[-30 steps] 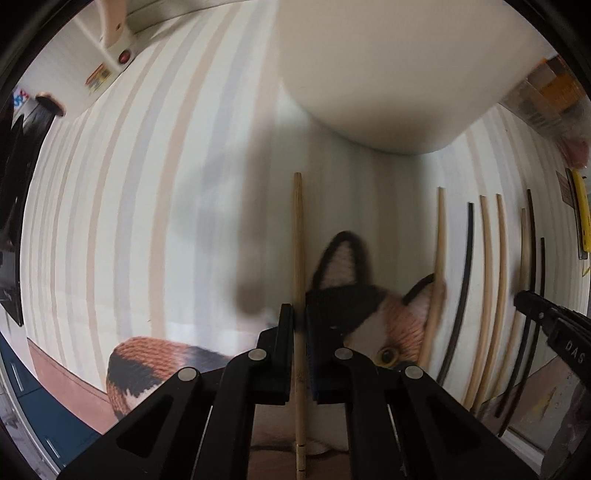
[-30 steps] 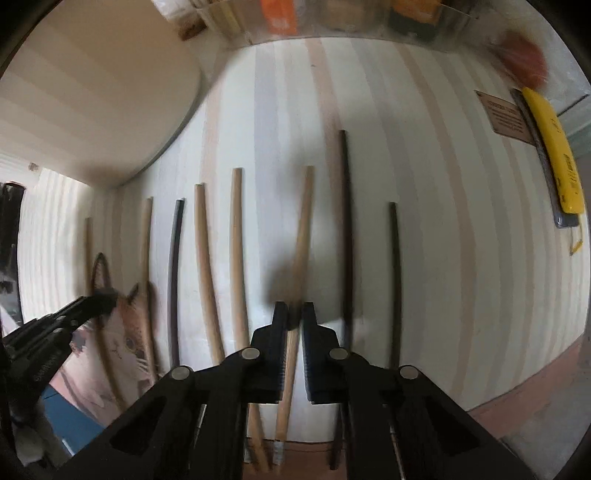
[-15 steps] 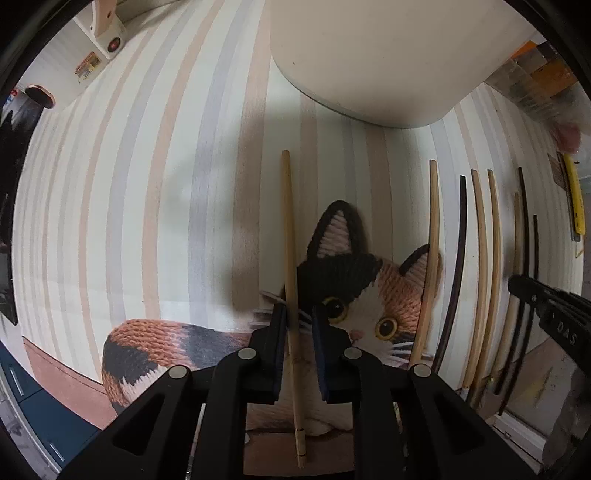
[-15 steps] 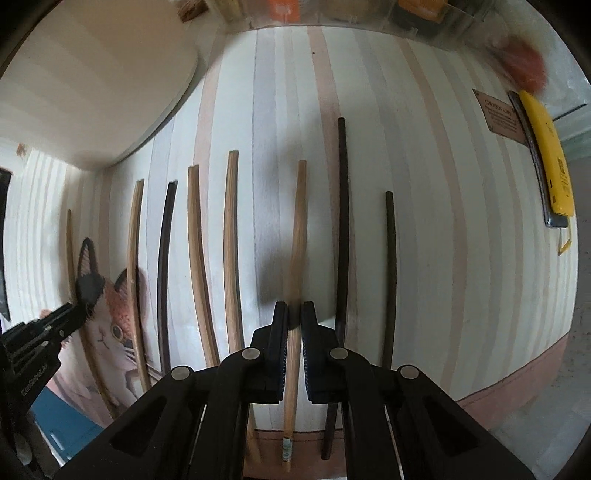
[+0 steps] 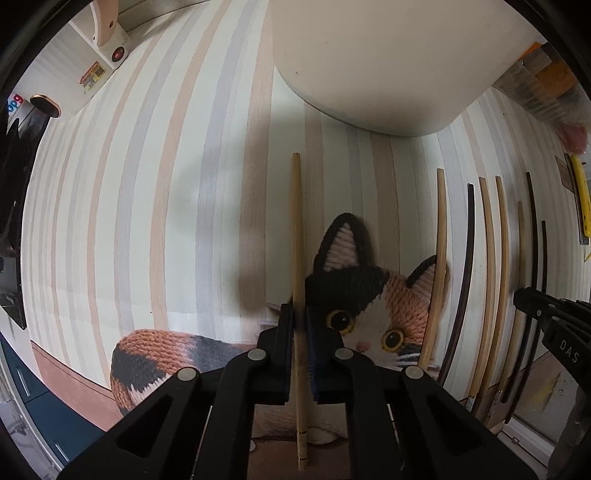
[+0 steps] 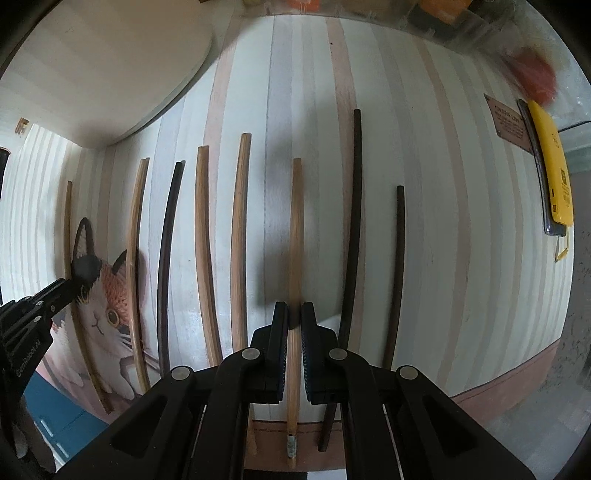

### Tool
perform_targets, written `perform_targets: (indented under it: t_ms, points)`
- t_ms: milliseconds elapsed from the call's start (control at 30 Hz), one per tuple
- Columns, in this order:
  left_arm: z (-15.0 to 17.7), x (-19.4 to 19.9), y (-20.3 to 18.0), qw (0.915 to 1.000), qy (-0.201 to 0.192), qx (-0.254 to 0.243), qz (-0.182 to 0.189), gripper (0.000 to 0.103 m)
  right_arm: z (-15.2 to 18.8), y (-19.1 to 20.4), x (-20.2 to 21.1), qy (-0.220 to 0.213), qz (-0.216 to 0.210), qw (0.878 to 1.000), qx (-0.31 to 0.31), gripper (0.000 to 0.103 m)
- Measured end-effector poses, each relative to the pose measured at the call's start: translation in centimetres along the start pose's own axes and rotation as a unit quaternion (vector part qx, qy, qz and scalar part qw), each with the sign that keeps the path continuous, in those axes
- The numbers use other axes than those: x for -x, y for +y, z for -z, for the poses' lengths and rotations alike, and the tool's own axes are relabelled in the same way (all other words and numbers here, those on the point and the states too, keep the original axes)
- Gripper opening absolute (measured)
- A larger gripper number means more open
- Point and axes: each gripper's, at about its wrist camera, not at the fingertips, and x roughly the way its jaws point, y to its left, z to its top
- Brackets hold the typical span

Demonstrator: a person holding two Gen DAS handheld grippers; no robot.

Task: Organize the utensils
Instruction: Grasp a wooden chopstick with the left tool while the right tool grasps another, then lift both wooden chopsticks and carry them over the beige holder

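Note:
Several chopsticks lie side by side on a striped tablecloth point(image 6: 461, 221). My left gripper point(image 5: 299, 314) is shut on a light bamboo chopstick point(image 5: 296, 221) at the left end of the row, beside a printed cat point(image 5: 369, 306). My right gripper point(image 6: 294, 310) is shut on a brown wooden chopstick point(image 6: 295, 221), which lies between lighter wooden chopsticks point(image 6: 238, 229) on its left and two dark chopsticks point(image 6: 352, 221) on its right. Each gripper shows at the edge of the other's view, the right one point(image 5: 524, 299) and the left one point(image 6: 70, 286).
A large white rounded object point(image 5: 388, 66) stands at the back of the table. A yellow case point(image 6: 554, 162) and a brown card point(image 6: 509, 125) lie at the right. Clear storage boxes point(image 6: 424, 14) line the far edge. The table's front edge is just below the grippers.
Both grippers stay closed around their chopsticks. The views have shifted a little; the cat print now shows more fully than a second ago.

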Motion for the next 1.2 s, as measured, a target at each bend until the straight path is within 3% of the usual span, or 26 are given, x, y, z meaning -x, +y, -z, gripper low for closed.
perform_targets:
  t_ms: [267,567,867,1200]
  points:
    - [-1.0,-0.5,-1.0,0.9999,0.008,-0.004,-0.006,0.005,-1.3,-0.4,-0.1,0.018,0.009,1.000,-0.005,0.010]
    - [-0.5,1.3,-1.1,0.9984,-0.042,-0.003,-0.036,0.004,0.5,-0.8,0.2,-0.011,0.002,1.000,-0.026,0.007]
    - [0.4,6.0,-1.2,0.9933,-0.105,0.001,-0.046,0.004,2.2,-1.6,4.2,-0.069,-0.009,0.997,-0.032,0.007]
    - [1.6,12.2,0.3,0.9829,-0.177,0.025,-0.044,0.004,3.6,-3.7,11.0,-0.154,-0.043,0.986,-0.048,0.007]
